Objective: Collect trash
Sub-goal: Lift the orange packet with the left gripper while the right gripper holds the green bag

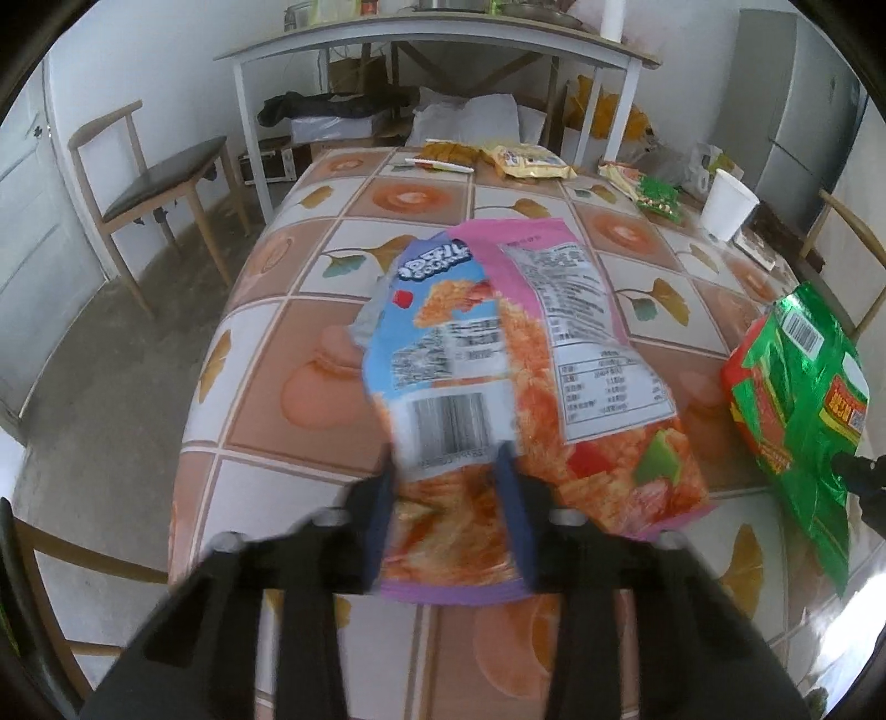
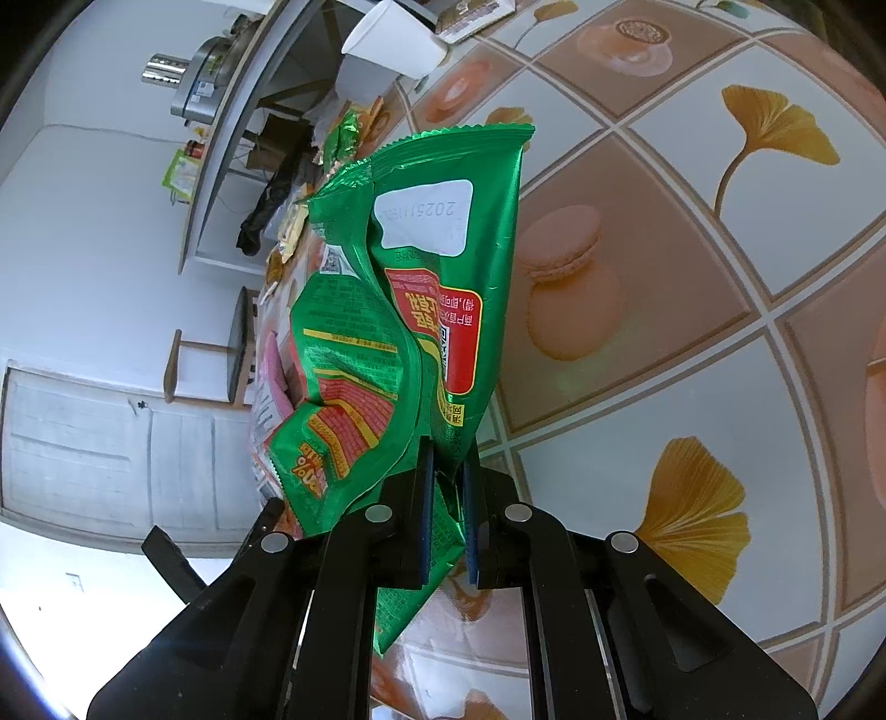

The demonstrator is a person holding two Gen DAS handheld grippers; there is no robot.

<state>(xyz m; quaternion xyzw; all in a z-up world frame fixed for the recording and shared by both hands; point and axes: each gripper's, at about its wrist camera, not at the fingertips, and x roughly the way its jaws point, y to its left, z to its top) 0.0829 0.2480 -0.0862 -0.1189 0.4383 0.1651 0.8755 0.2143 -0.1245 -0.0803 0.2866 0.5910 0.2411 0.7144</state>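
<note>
Left gripper (image 1: 448,459): jaws narrowed on either side of a pink and blue snack wrapper (image 1: 498,354), the blue pads against its near end by the barcode. The frame is blurred here, so a firm pinch cannot be confirmed, but the pads look to be on the wrapper. The wrapper lies crumpled across the middle of the table (image 1: 310,343), which has a cloth printed with macarons and yellow leaves.

Right gripper (image 2: 446,498): jaws nearly together, clamped on the lower edge of a green foil wrapper (image 2: 421,310). The wrapper stands up from the pads, creased, clear of the cloth. In the left view the same green wrapper (image 1: 797,387) sits at the right edge, just beside the pink one but apart from it.

Far end of the table: more loose wrappers, among them a yellow packet (image 1: 526,162) and a small green packet (image 1: 659,199). A white paper cup (image 1: 726,204) stands near the right rim.

Beyond: a wooden chair (image 1: 160,177) at left and a white-framed side table (image 1: 432,50) against the wall.
</note>
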